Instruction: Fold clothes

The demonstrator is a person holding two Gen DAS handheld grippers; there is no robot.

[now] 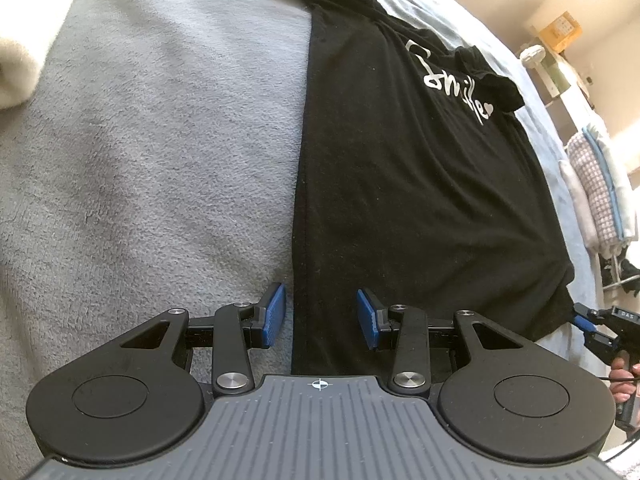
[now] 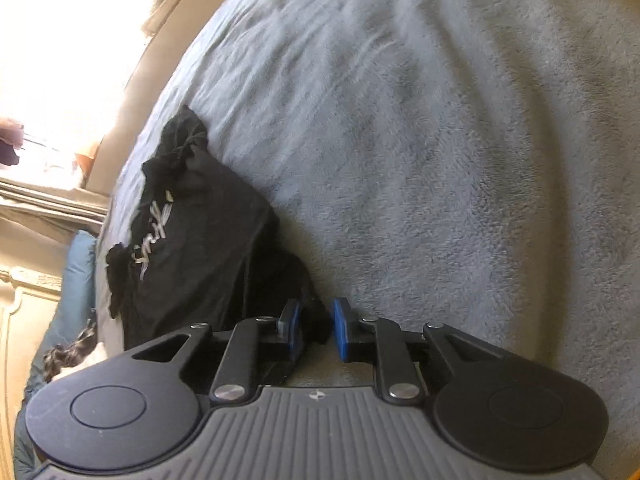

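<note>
A black T-shirt [image 1: 400, 184] with white lettering lies spread on a grey fleece blanket [image 1: 160, 160]. My left gripper [image 1: 322, 314] is open just above the shirt's near hem. Its left pad hangs over the blanket and its right pad over the cloth, so the shirt's side edge runs between them. In the left wrist view my right gripper [image 1: 580, 320] sits at the shirt's other hem corner, which is drawn to a point. In the right wrist view the right gripper [image 2: 317, 328] is shut on a bunch of the black T-shirt [image 2: 208, 248].
A cream pillow [image 1: 16, 68] lies at the blanket's far left. Beyond the bed's right edge stand shelves with a cardboard box [image 1: 560, 28] and hanging checked cloth [image 1: 592, 188]. A hand [image 1: 624, 376] holds the right gripper's handle. Open blanket [image 2: 440, 140] stretches ahead of the right gripper.
</note>
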